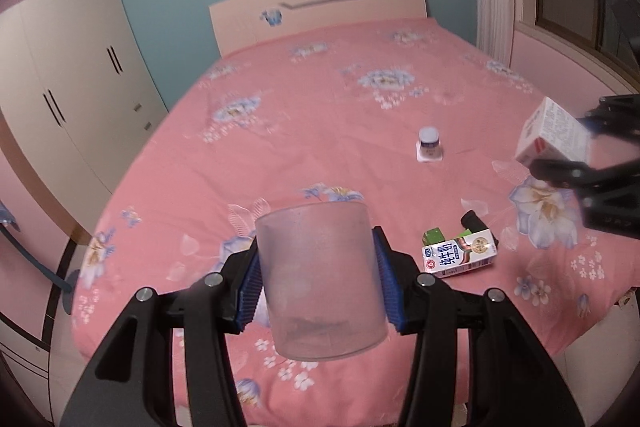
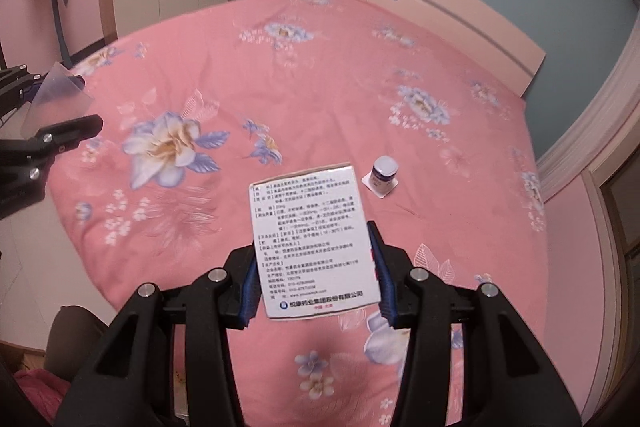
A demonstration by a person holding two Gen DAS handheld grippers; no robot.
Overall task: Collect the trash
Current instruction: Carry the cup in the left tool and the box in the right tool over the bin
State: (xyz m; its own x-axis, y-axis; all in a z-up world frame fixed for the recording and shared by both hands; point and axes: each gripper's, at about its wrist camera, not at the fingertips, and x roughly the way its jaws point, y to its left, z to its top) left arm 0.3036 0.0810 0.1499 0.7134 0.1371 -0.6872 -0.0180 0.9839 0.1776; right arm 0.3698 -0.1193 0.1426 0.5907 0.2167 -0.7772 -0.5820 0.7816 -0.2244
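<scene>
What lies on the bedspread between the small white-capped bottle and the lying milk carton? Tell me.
Nothing: in the left wrist view, only bare pink floral bedspread separates the small white-capped bottle from the lying milk carton.

Frosted, matt translucent plastic cup (image 1: pixel 320 283). Printed white cardboard medicine box (image 2: pixel 312 243), smooth. Glossy printed milk carton (image 1: pixel 460 254). Bed sheet (image 1: pixel 312 131): soft pink floral cloth. Hand-held gripper pads (image 1: pixel 386 279): ribbed blue rubber; bolts shiny metal.
</scene>
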